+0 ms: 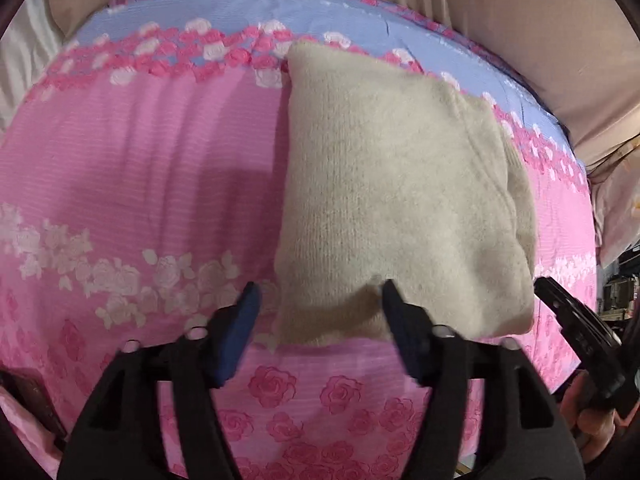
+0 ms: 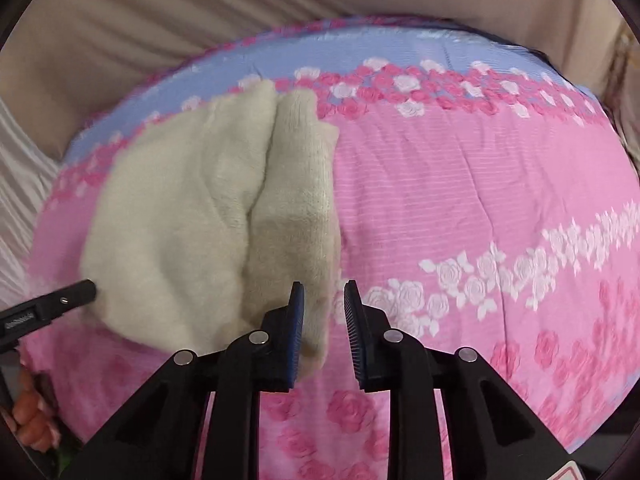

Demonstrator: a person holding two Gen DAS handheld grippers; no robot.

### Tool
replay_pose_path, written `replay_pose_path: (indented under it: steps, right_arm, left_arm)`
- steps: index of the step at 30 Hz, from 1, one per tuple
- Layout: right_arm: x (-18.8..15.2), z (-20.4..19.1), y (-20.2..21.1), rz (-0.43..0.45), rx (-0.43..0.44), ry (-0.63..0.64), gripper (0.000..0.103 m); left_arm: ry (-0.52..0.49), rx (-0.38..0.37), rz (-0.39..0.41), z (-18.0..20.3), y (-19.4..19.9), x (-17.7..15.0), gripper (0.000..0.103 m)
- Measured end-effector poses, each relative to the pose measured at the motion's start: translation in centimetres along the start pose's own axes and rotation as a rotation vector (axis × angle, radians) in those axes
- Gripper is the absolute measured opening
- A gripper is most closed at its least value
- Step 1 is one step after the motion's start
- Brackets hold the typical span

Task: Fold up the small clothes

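Cloth in cream, a small folded garment, is lying on the pink rose sheet. We are holding our left claw wide apart at its near edge, and the right finger is hiding a bit of that edge, so we cannot tell if it is touching. Our right claw is nearly closed but grasping nothing, just beside the garment's right corner. A hand is cut off at the edge.
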State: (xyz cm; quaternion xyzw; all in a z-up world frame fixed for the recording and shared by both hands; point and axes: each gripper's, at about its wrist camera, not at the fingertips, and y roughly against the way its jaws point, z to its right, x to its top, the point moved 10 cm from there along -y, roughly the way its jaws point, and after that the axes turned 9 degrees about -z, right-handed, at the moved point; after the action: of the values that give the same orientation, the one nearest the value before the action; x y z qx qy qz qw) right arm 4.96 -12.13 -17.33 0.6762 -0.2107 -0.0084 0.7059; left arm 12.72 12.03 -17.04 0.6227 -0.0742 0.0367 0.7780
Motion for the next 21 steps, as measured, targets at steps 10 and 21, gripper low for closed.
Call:
replay_pose_path:
  steps: [10, 21]
  right_arm:
    - [-3.2, -4.3, 3.4, 0.058, 0.027, 0.063, 0.043]
    - [-4.1, -3.0, 4.2, 0.081, 0.029, -0.023, 0.051]
  left_arm:
    - [-0.072, 0.127, 0.212, 2.7, 5.5, -0.3, 0.094]
    - [-0.141, 0.148, 0.272, 5.0, 6.4, -1.5, 0.094]
